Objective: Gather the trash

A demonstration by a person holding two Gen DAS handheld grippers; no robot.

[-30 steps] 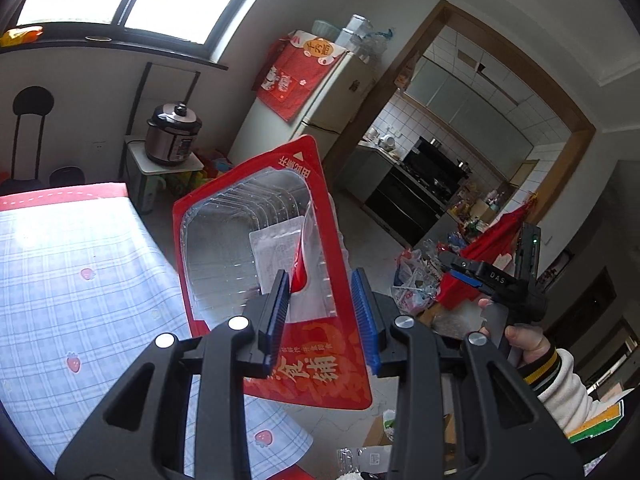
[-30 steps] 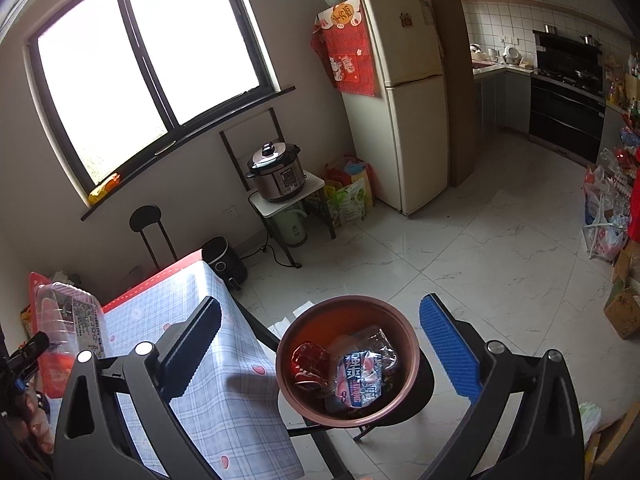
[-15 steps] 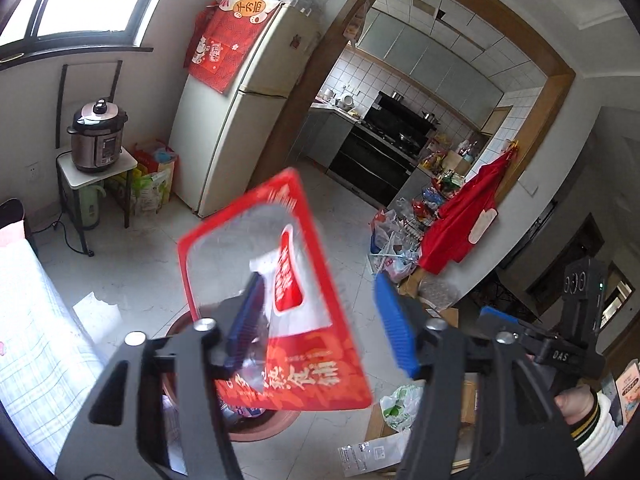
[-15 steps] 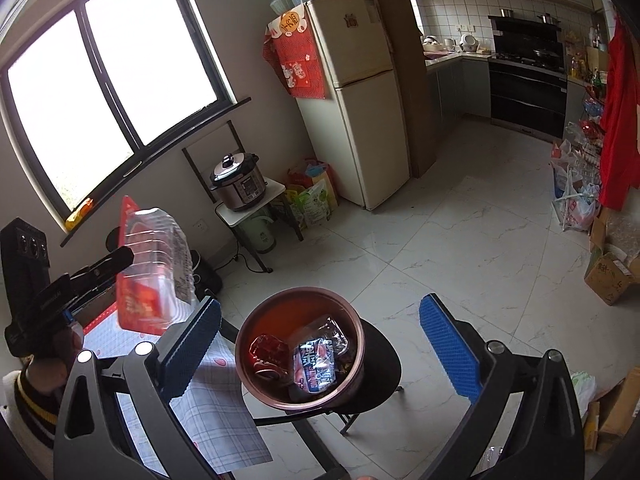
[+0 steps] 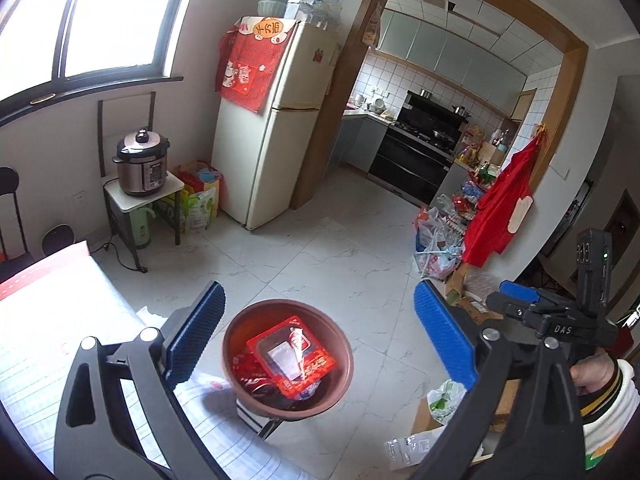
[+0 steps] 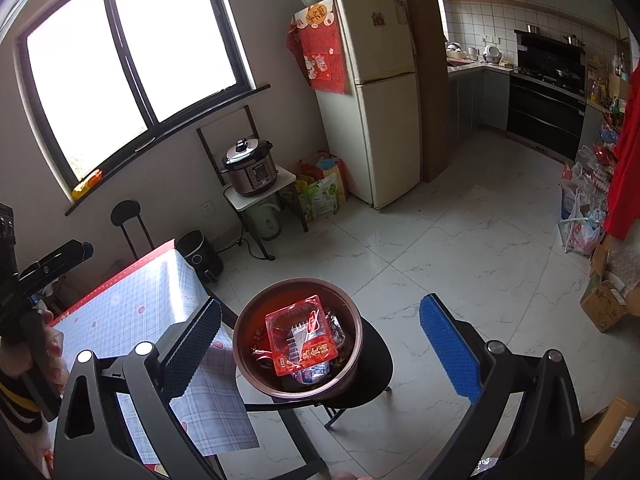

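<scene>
Trash in the brown bowl (image 5: pixel 338 344): red tray package (image 5: pixel 291 354) lies atop other wrappers.
Left gripper (image 5: pixel 316 336) jaws opening, empty; right gripper (image 6: pixel 320 336) jaws wide, empty; desk (image 6: pixel 132 304) shows none left.

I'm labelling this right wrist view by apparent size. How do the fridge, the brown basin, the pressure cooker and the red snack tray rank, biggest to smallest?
1. Fridge, clearly largest.
2. Brown basin, though it sits much nearer the camera.
3. Red snack tray and pressure cooker: they look alike, and the cooker is farther off, so no ranking.
</scene>
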